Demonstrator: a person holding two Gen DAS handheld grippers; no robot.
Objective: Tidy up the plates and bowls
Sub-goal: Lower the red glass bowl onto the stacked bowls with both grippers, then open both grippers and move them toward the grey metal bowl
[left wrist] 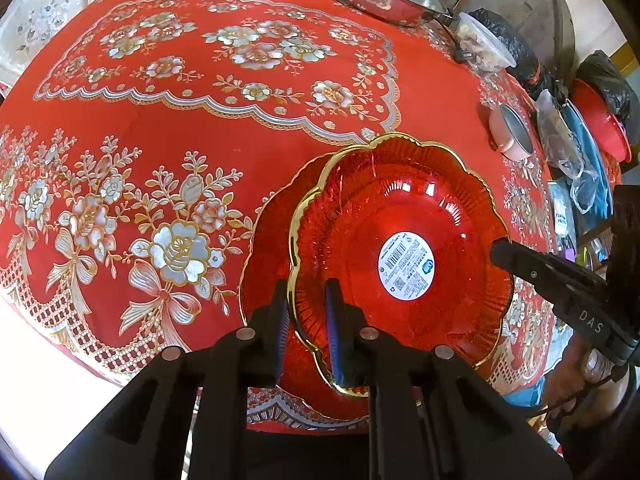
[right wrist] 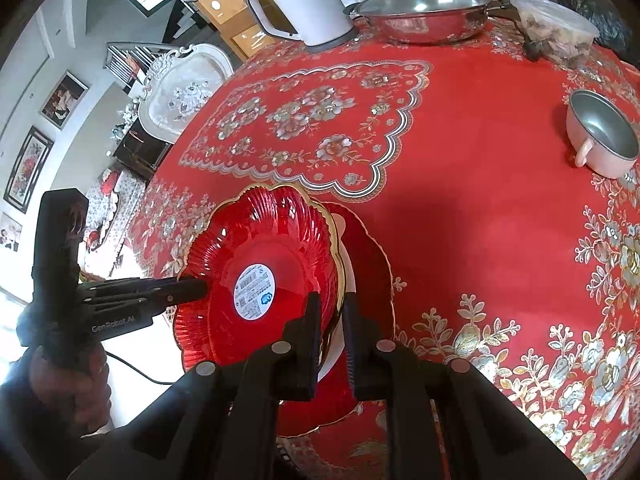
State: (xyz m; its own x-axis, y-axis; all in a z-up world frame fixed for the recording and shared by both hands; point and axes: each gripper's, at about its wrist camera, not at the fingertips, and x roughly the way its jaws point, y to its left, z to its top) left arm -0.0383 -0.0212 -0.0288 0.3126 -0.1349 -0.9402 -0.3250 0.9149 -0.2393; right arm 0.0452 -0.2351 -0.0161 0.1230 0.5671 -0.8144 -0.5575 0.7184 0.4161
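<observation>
The fingers (left wrist: 282,320) of the left gripper (left wrist: 308,328) pinch the gold rim of a red glass bowl (left wrist: 400,240) between their blue pads, one finger inside the rim and one outside. The fingers (right wrist: 314,332) of the right gripper (right wrist: 332,336) clamp the opposite rim of the same bowl (right wrist: 256,280) in the same way. A person's hand (right wrist: 60,384) grips the left handle.

The table (left wrist: 200,100) carries a red cloth with silver and gold flowers. The bowl is held over a red plate (left wrist: 264,248) that lies at the near edge of the table, and a round white label (left wrist: 406,266) sits in the bowl's middle. Along the far edge stand a white kettle (right wrist: 296,0), a lidded steel pan (right wrist: 424,12) and a clear plastic tub (right wrist: 556,28). A pink-handled metal cup (right wrist: 600,140) stands near the right edge.
</observation>
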